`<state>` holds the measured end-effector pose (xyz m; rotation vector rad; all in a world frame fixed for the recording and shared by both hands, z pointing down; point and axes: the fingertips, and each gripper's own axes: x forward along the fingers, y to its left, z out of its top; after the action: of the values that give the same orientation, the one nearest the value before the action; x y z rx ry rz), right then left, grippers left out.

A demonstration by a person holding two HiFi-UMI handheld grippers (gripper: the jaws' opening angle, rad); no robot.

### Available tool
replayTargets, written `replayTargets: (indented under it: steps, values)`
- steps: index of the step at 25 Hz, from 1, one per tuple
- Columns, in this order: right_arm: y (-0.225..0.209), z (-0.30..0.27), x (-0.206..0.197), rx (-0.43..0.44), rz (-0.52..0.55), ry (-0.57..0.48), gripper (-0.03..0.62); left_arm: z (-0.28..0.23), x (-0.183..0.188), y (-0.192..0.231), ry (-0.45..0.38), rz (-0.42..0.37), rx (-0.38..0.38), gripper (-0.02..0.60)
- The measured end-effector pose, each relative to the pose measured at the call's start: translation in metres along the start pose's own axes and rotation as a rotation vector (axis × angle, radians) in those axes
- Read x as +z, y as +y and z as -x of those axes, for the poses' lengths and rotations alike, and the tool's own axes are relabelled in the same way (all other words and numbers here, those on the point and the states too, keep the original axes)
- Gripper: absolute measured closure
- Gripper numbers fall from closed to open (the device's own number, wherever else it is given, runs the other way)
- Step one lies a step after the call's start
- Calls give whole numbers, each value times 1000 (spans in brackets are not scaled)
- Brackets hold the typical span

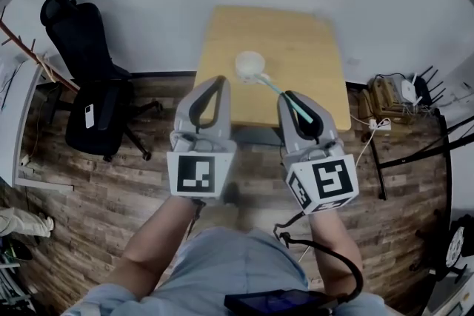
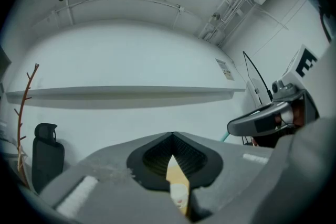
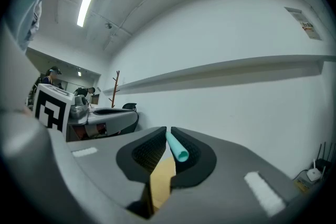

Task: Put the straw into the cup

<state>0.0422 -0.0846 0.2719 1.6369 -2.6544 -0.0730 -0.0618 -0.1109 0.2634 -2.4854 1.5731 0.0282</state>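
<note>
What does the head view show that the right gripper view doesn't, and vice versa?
Head view only: the cup standing on the table, and the straw along its length, running from the tongs of the right gripper to the cup's rim. Whether its tip is inside, I cannot tell.
Right gripper view only: the straw's open end close up, a ceiling light and a coat stand.
Both: the right gripper shut on the straw, the left gripper beside it, and some of the table's wood.
</note>
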Motion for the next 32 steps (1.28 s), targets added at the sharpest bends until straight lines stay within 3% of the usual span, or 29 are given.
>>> replayTargets:
  steps: [14,22,32]
  values:
    - [-45,-92,15,-82,6,-41,562,-94,-18,44,-21,5,-84,563]
    - [-60,-100,16,-108,7,-48,562,-116,-27,47,-13,11,-108,563]
    - [-77,-108,1,-78,-21,-21,562,-141,-36,44,5,7,-91,563]
